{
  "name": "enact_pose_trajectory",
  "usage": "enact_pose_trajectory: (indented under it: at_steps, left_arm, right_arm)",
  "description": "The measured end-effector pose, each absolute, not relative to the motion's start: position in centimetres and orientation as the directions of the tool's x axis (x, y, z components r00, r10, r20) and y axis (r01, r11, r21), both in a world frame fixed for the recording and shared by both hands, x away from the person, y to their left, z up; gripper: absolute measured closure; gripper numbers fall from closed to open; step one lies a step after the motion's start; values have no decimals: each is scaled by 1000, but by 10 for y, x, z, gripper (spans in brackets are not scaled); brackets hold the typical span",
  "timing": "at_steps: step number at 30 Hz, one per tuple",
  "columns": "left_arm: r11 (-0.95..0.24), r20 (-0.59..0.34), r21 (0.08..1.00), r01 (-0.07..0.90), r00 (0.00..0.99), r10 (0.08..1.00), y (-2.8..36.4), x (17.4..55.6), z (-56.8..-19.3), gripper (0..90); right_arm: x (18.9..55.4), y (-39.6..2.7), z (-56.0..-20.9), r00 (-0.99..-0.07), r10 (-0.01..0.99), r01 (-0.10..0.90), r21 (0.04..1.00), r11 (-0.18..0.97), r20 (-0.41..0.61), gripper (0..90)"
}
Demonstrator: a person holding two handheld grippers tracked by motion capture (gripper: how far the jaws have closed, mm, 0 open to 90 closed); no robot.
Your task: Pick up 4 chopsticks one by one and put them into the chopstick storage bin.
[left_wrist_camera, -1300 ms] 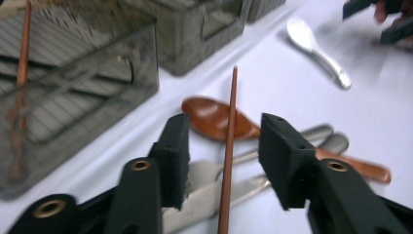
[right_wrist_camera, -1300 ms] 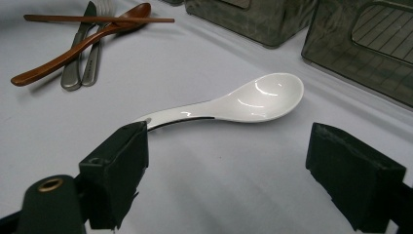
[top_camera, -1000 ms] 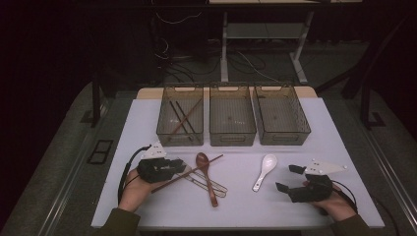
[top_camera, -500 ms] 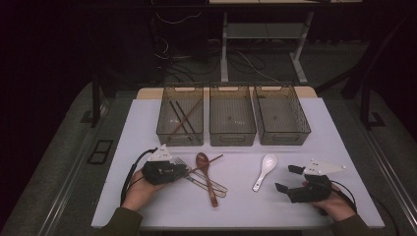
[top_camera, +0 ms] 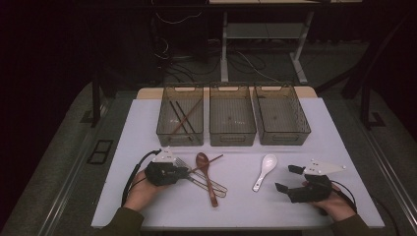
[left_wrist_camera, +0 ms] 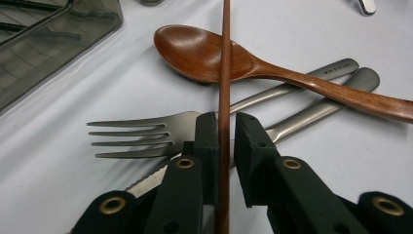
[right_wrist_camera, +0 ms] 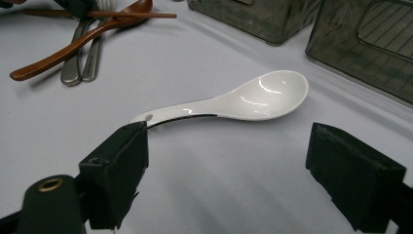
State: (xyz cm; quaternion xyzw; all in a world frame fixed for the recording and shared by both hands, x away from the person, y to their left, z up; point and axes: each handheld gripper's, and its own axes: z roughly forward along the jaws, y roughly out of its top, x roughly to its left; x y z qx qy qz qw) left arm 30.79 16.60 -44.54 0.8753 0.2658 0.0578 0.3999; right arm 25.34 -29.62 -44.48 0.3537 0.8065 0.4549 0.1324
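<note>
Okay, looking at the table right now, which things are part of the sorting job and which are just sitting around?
In play, judging by the scene: chopstick between the left gripper jaws; wooden spoon; fork; white spoon; three bins; right gripper, open.

Just around: desk frame and floor cables.

A: What sits between the jaws of the left tool (left_wrist_camera: pixel 225 146)?
B: A brown chopstick (left_wrist_camera: pixel 224 73), running straight up over the wooden spoon (left_wrist_camera: pixel 204 51).
A: And beneath?
B: A fork (left_wrist_camera: pixel 146 134) and metal handles (left_wrist_camera: pixel 311 90) on the white tabletop (left_wrist_camera: pixel 58 185).
</note>
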Motion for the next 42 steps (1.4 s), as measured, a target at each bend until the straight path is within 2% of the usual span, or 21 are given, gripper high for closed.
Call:
enact_pose_trajectory:
  at_steps: [22, 42]
  left_arm:
    - [-560, -101, 723, 406, 863, 496, 166, 308, -445, 834]
    - [-491, -114, 772, 403, 848, 518, 167, 302, -425, 835]
  right_arm:
    - [253, -296, -445, -716, 690, 450, 827, 337, 108, 153]
    - [253, -296, -445, -718, 688, 451, 826, 338, 110, 153]
